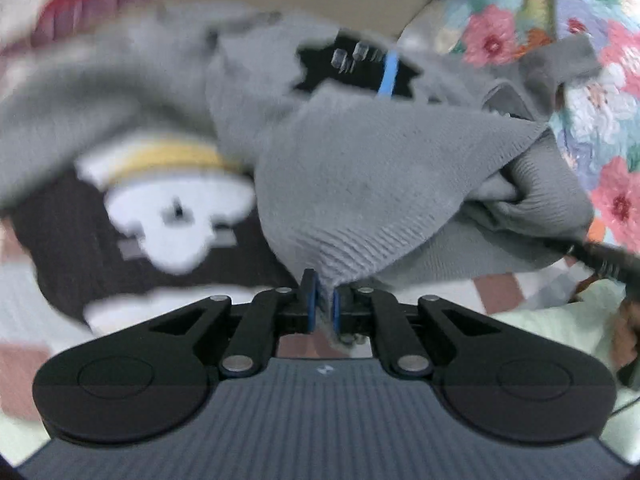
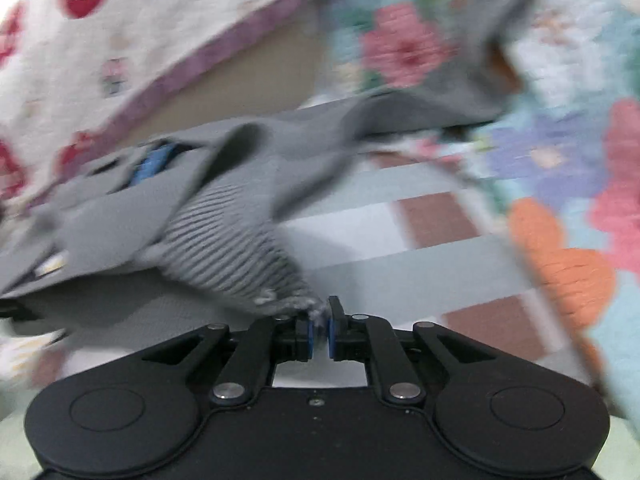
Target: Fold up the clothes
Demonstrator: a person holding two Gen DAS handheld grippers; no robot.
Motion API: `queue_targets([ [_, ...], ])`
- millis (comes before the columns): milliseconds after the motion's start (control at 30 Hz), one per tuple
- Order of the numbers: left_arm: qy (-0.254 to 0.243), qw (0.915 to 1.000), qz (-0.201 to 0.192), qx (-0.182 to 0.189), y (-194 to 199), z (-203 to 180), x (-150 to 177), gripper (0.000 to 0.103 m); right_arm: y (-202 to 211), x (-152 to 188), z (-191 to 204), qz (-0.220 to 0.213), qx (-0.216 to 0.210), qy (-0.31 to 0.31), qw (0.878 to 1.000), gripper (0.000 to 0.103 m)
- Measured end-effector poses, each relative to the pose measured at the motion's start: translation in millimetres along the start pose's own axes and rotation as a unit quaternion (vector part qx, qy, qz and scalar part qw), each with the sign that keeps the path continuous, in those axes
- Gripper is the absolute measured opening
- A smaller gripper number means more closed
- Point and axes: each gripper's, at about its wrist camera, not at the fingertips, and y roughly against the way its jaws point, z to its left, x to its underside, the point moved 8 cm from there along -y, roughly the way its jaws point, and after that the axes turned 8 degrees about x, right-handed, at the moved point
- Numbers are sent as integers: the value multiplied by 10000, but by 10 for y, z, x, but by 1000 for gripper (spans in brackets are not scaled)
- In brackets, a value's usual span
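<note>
Left wrist view: the left gripper (image 1: 323,303) is clamped on a corner of the grey ribbed-knit sweater (image 1: 360,184), which rises toward twelve o'clock over its black skull patch (image 1: 168,216) at ten. The right gripper (image 2: 319,330), fingers narrowly apart, has the ribbed cuff (image 2: 240,248) touching its pads, stretching toward ten o'clock; whether it grips is unclear. Checked bedding (image 2: 400,232) beneath, floral quilt (image 2: 560,160) at two.

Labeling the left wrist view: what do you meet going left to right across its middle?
Dark panel with white skull print → grey ribbed knit sweater → floral quilt with pink flowers.
</note>
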Motion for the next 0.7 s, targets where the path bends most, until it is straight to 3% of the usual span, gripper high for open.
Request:
queue_targets([
  [33,23,10000,15,-11,6,9,-1,6,13,23,87,63,-296,162,9994,12],
  [133,32,10000,17,-72,33,31,-8,6,24,53,200,73,-191,491,9986,23],
  [167,35,10000,17,-92,42,38,-10,7,19,53,205,52,-144,512,9986,32],
  [267,-11,9999,29,-109,38,61,13,6,4,58,235,14,-41,645,9979,35],
  [300,11,10000,36,-82,41,64,28,6,-2,59,252,14,-25,724,9974,25],
  [333,15,10000,37,-58,46,66,35,6,-5,23,227,-30,61,645,9979,8],
  [433,309,9995,21,116,74,120,57,8,104,-215,60,-388,226,31,9990,5],
  [533,255,9996,-62,129,92,128,67,16,372,-503,-142,-898,454,-612,9930,4],
  [633,-111,9999,2,125,20,44,63,17,464,-585,-188,-1139,1093,-327,9869,2],
  [700,-529,9982,274,0,-117,-32,52,18,369,-534,-139,-1003,1065,-50,9892,2],
])
